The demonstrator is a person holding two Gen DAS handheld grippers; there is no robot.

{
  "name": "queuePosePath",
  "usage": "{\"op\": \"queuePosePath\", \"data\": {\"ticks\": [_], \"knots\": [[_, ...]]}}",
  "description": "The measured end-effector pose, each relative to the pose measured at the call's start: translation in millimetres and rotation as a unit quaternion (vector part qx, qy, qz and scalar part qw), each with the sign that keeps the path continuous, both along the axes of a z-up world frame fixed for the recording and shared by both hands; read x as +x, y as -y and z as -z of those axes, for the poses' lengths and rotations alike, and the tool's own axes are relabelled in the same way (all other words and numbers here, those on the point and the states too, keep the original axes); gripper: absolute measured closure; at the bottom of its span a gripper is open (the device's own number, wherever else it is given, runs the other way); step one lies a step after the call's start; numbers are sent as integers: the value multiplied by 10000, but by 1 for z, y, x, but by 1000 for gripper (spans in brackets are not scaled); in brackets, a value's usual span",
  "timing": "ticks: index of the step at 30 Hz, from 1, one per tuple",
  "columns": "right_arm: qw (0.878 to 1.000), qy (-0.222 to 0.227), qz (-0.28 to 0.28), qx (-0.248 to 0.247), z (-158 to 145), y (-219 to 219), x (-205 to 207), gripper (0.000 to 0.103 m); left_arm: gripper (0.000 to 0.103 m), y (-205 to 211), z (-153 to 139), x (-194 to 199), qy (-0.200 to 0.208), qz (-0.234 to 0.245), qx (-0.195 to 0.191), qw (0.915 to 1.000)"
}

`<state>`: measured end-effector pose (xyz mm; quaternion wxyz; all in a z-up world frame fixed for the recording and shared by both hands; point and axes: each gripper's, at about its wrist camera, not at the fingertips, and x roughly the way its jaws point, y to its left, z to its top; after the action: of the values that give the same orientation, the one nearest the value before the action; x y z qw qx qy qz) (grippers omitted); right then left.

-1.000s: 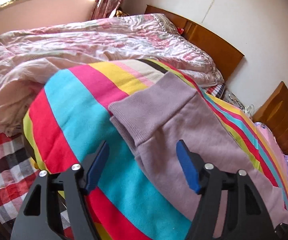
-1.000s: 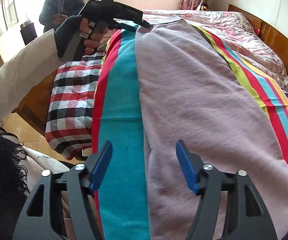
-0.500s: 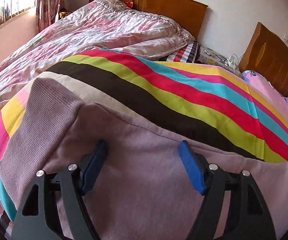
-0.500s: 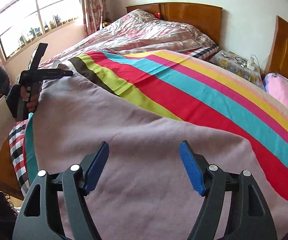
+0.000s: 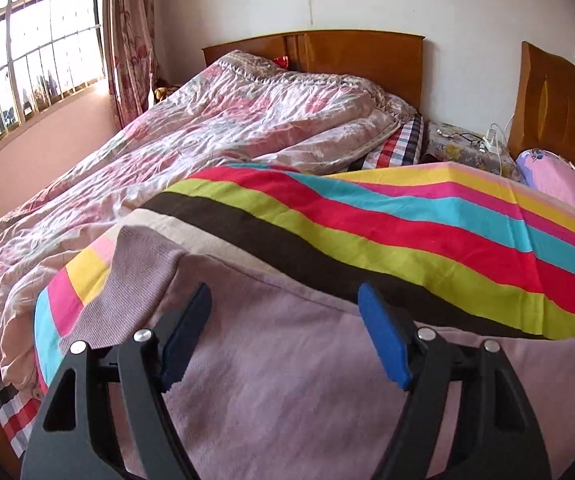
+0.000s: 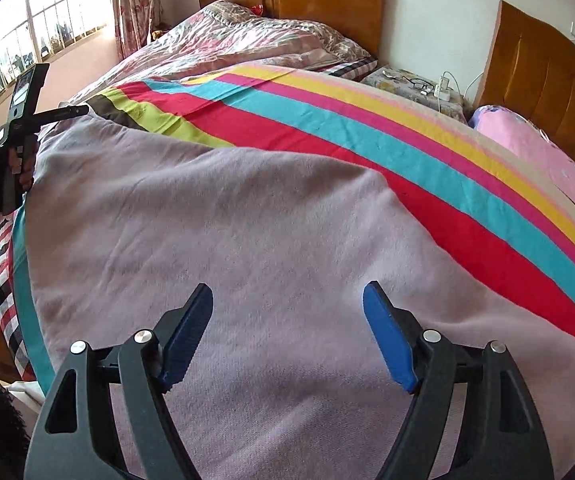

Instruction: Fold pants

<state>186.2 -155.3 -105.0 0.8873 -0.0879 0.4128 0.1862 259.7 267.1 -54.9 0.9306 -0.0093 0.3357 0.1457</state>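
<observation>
Mauve pants lie spread flat on a striped blanket on the bed. Their ribbed band points to the far left. My left gripper hovers open just over the pants near that band, with nothing between its blue pads. My right gripper is open too, low over the broad middle of the pants and gripping nothing. In the right wrist view my left gripper shows side-on at the far left end of the pants, held by a hand in a dark cuff.
A crumpled pink floral quilt covers the far bed up to a wooden headboard. A nightstand with cables stands between the beds, with a pink pillow to its right. A checked sheet hangs at the near-left edge.
Both views have swung round from looking along the bed to facing the headboards. Both grippers have slid sideways over the pants, and their jaws stand slightly wider.
</observation>
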Motion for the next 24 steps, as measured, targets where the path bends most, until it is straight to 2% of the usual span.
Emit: {"op": "queuePosePath", "data": {"ticks": [2,4,6,8,9,10,11,13,15,17,19,21,22,24], "knots": [[9998,115,170,-11,-5,10,8,23,22,43,-23,-17,214,582,-176,9979],[9995,17,300,40,-2,18,19,19,15,99,-28,-28,118,1491,-427,9878],[9994,-184,233,168,10,22,28,19,14,152,-15,-32,-168,2172,-306,9755],[9968,-456,423,-499,32,27,33,19,14,193,11,-26,-570,2556,-189,9649],[9970,-469,481,-374,36,39,32,14,14,207,28,-21,-817,2547,-71,9635],[9963,-582,626,26,37,56,31,14,14,213,43,-13,-1108,2452,27,9631],[9942,-596,875,171,33,71,28,14,9,212,58,-7,-1267,2312,-9,9646],[9923,-272,1190,202,12,97,11,16,9,200,56,2,-1290,1943,-277,9720],[9901,122,1269,593,-12,126,-11,15,11,192,48,-1,-1161,1650,-428,9785],[9862,209,1464,739,-22,153,-22,14,10,195,33,-20,-923,1680,-554,9799],[9863,63,1547,575,-11,172,-22,14,10,208,24,-38,-708,1774,-532,9801],[9796,-387,1969,112,17,192,-12,14,6,222,22,-54,-695,1933,-491,9775],[9761,-546,2097,170,26,203,-12,14,6,231,27,-59,-771,2000,-419,9759],[9761,-391,2059,579,21,213,-22,14,7,244,38,-67,-1027,2032,-265,9734]]}}
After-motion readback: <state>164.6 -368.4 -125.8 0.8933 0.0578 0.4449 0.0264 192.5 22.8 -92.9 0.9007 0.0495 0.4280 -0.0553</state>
